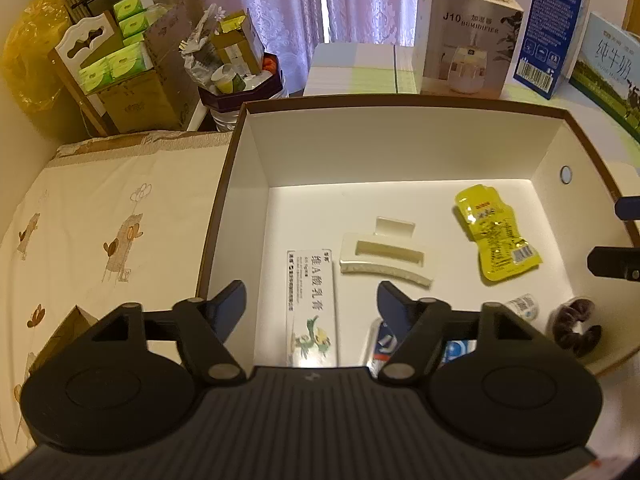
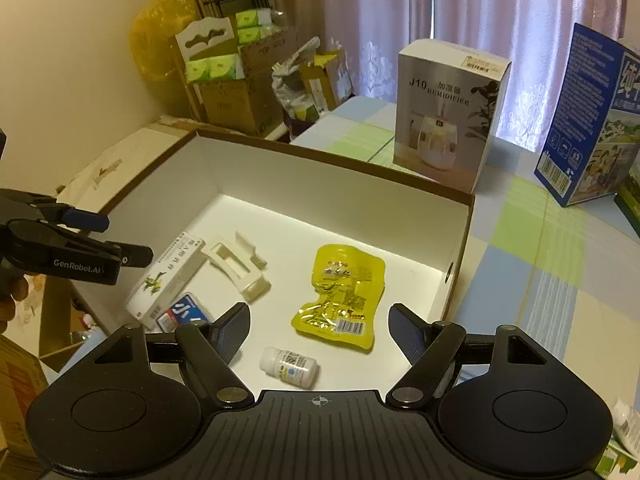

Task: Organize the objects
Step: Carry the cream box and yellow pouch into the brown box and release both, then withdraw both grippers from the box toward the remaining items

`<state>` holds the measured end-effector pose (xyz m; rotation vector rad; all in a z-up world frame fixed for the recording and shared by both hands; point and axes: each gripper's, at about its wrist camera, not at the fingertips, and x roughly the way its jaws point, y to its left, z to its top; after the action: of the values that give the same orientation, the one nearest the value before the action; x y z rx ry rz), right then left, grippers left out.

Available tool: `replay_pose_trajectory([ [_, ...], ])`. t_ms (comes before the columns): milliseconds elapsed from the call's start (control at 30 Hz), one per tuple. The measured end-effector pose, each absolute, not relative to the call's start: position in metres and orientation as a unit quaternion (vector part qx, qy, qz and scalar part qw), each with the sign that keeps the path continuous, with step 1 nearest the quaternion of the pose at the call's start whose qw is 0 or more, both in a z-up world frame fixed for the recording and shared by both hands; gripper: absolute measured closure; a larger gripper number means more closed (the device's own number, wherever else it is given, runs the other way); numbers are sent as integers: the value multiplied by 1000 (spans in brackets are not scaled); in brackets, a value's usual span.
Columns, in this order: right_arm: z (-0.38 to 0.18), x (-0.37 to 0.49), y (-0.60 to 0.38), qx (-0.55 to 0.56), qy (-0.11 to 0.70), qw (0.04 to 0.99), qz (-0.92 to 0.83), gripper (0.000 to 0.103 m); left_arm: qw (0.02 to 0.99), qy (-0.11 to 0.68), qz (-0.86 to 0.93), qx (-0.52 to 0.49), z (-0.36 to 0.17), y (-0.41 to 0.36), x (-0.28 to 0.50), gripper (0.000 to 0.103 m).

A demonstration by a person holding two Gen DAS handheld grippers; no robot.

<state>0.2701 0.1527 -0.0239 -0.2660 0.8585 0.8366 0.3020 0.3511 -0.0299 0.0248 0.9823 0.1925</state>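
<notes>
A white box with a brown rim [image 1: 224,184] [image 2: 460,248] holds a yellow snack pouch [image 1: 496,236] [image 2: 342,292], a cream hair claw [image 1: 380,258] [image 2: 240,264], a white ointment carton [image 1: 312,304] [image 2: 168,280], a blue and white pack [image 1: 384,340] [image 2: 184,314], a small white bottle [image 1: 522,306] [image 2: 290,366] and a dark scrunchie [image 1: 574,326]. My left gripper [image 1: 312,306] is open and empty above the carton; it also shows in the right wrist view [image 2: 120,240]. My right gripper [image 2: 320,330] is open and empty above the pouch and bottle.
A humidifier box [image 1: 464,36] [image 2: 448,112] and blue milk cartons [image 1: 556,28] [image 2: 588,120] stand on the checked tablecloth [image 2: 560,260] behind the box. A bed with a printed sheet [image 1: 100,220] lies to the left. Cardboard boxes [image 2: 232,104] stand at the wall.
</notes>
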Motion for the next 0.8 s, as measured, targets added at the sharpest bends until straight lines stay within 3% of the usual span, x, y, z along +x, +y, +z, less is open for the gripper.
replay_pose_trajectory([
  [267, -12, 253, 135, -104, 399, 822, 393, 29, 886, 456, 85, 2, -7, 334, 279, 19],
  [800, 4, 210, 75, -71, 395, 832, 383, 29, 901, 433, 41, -1, 19, 268, 229, 10],
])
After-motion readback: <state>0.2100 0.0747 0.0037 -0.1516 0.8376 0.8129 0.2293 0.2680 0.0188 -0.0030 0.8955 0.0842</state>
